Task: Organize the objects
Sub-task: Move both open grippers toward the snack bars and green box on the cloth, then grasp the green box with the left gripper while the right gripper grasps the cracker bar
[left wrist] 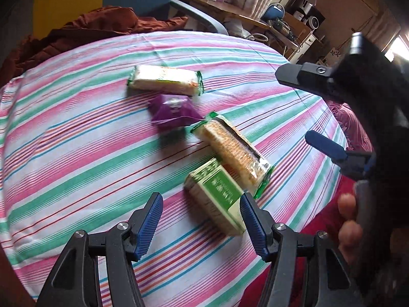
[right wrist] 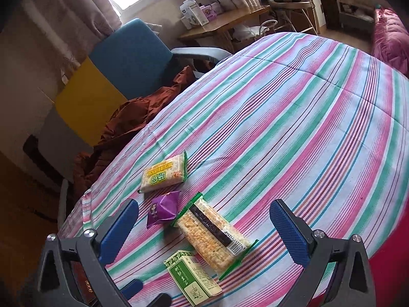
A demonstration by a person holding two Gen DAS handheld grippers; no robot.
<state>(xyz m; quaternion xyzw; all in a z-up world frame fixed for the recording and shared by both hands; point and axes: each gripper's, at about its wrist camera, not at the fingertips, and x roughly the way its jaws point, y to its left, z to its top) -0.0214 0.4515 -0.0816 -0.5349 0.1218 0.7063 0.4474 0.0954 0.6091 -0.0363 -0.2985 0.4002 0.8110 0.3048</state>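
Several snack items lie on a striped cloth. A green and white box lies nearest. A clear green-edged cracker pack lies beside it, touching it. A purple pouch and a cream cracker pack lie farther off. My left gripper is open, its jaws on either side of the box's near end, above it. My right gripper is open above the clear pack and empty.
The striped cloth covers a bed; its right edge meets red bedding. A brown garment lies at the far edge. A blue chair and a cluttered wooden desk stand beyond.
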